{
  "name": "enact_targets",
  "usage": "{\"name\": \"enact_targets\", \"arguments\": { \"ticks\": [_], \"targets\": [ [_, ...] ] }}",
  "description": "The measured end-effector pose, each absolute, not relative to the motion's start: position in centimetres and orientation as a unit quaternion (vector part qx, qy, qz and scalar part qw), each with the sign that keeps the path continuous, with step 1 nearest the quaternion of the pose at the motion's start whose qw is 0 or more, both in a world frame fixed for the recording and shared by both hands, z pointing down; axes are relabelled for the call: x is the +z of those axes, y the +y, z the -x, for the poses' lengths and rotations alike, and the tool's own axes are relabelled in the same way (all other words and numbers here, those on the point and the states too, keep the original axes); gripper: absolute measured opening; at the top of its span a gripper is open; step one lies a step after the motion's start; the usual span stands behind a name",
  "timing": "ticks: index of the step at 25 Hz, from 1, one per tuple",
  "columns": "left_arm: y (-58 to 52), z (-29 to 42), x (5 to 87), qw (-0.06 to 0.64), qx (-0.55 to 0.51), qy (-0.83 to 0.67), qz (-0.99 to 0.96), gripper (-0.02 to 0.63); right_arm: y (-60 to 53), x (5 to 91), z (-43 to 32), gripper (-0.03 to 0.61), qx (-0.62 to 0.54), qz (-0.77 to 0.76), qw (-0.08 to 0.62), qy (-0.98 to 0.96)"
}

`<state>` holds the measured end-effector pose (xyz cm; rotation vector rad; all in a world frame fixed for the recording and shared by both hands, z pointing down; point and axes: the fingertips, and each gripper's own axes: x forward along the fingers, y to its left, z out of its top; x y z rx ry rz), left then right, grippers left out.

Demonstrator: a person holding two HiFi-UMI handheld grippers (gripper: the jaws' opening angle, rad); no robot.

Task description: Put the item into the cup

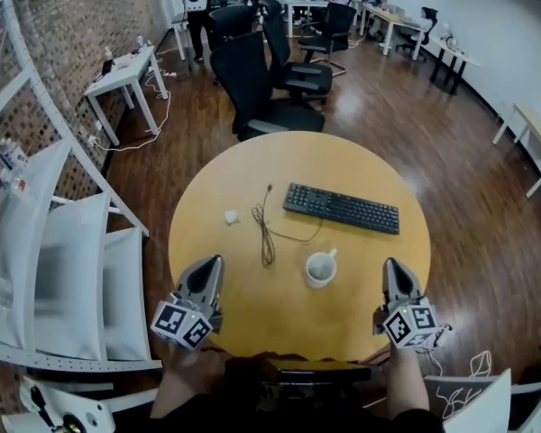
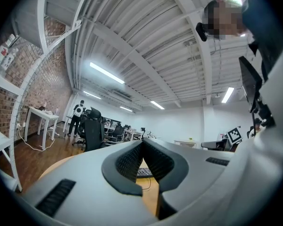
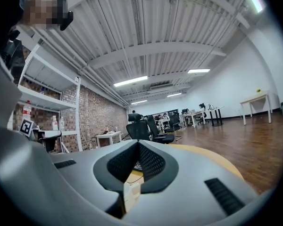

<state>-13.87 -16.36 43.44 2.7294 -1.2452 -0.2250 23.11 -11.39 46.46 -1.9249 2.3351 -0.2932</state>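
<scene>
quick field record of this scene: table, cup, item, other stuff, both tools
table: round, yellow top
cup: white, upright, looks empty, near the front middle
item: small white lump on the table, left of the cable, not in the cup
keyboard: black, behind the cup
cable: thin, dark, between item and cup
left tool: shut, empty, at the near edge
right tool: shut, empty, at the near edge

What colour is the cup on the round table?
White. The cup shows best in the head view.
</scene>
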Motion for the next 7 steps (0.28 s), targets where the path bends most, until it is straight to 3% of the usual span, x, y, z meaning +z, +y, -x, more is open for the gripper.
{"name": "enact_targets", "arguments": {
  "ticks": [7],
  "targets": [
    [-16.46, 13.99, 43.33, 0.06, -0.076, -0.415, -0.904, -0.003, -12.16, 46.69, -22.78, 0.009, -0.088, 0.624, 0.028, 0.776]
  ]
}}
